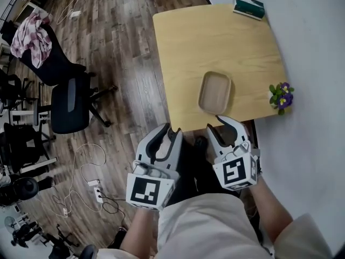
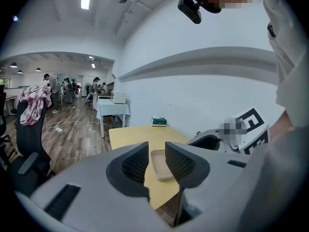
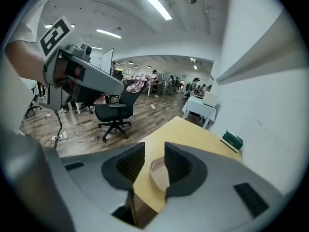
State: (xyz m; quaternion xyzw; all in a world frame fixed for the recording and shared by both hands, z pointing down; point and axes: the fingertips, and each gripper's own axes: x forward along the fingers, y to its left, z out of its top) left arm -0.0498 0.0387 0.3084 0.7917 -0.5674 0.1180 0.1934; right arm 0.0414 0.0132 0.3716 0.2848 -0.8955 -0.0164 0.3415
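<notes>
Two grippers hang off the light wooden bench's (image 1: pixel 215 42) near edge, left gripper (image 1: pixel 168 129) and right gripper (image 1: pixel 217 124), both pointing at the shallow beige plastic tray (image 1: pixel 215 92) near that edge.

Left gripper view: the fingers (image 2: pixel 133 163) are narrow and empty, and the tray shows through the gap.

Right gripper view: the fingers are also narrow and empty.

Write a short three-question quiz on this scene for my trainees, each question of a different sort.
1. True or false: the left gripper is shut on the beige tray.
2. What stands at the right edge of the wooden table? A. a mug B. a small plant with purple flowers C. a laptop
3. Fill in: the gripper nearer the tray is the ____ one.

Key
1. False: its jaws stand apart with nothing between them, short of the table.
2. B.
3. Right: the right gripper reaches the table's near edge, close to the tray.
</notes>
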